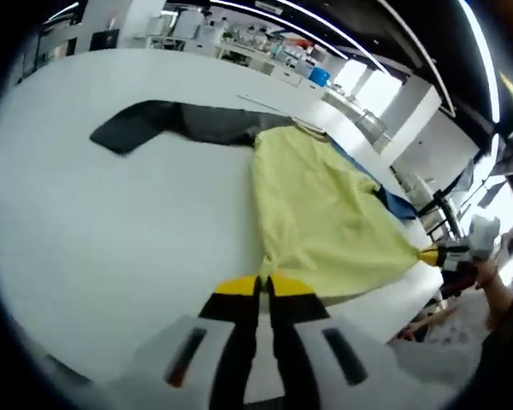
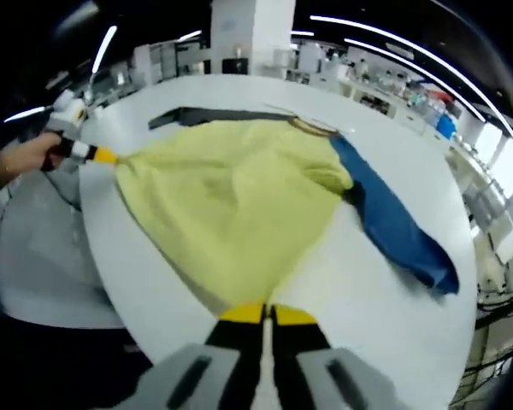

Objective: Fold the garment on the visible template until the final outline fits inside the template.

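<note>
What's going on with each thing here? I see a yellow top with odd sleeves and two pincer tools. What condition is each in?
Garment: spread on the white table, yellow body pulled taut by its bottom edge, not yet folded.
Blue sleeve: stretched out flat on the table.
Dark sleeve: stretched out flat on the table.
Left gripper: shut on the garment's hem corner.
Right gripper: shut on the garment's other hem corner.

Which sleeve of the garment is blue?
The sleeve lying beyond the right tool, spread across the white table; the other sleeve is dark grey.
</note>
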Motion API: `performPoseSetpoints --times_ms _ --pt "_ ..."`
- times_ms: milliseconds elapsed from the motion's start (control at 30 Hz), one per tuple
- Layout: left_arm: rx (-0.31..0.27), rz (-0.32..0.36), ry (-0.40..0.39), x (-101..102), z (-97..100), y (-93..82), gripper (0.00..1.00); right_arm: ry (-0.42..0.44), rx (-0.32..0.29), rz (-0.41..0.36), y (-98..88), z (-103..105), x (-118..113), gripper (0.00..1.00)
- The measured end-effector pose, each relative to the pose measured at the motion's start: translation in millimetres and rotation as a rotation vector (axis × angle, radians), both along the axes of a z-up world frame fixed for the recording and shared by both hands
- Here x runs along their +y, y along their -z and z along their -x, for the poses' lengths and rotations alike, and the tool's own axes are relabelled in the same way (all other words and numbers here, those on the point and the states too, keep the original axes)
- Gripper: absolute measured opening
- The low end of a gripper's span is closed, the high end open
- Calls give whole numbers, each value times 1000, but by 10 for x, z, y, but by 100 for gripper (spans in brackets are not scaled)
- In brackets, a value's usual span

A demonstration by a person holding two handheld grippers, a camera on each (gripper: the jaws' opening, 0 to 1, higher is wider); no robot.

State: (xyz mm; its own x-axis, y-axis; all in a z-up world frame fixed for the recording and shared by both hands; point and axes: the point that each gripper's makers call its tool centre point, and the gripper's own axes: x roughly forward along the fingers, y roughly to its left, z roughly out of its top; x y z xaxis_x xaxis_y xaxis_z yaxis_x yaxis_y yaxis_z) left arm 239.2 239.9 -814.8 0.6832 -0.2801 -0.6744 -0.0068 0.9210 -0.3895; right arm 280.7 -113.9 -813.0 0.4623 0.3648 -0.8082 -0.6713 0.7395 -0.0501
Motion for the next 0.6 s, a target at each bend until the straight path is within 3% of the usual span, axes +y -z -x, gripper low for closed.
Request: performPoseSetpoints --times_ms 600 --pt "122 -31 53 0 294 245 1 50 56 2 219 324 -97 0"
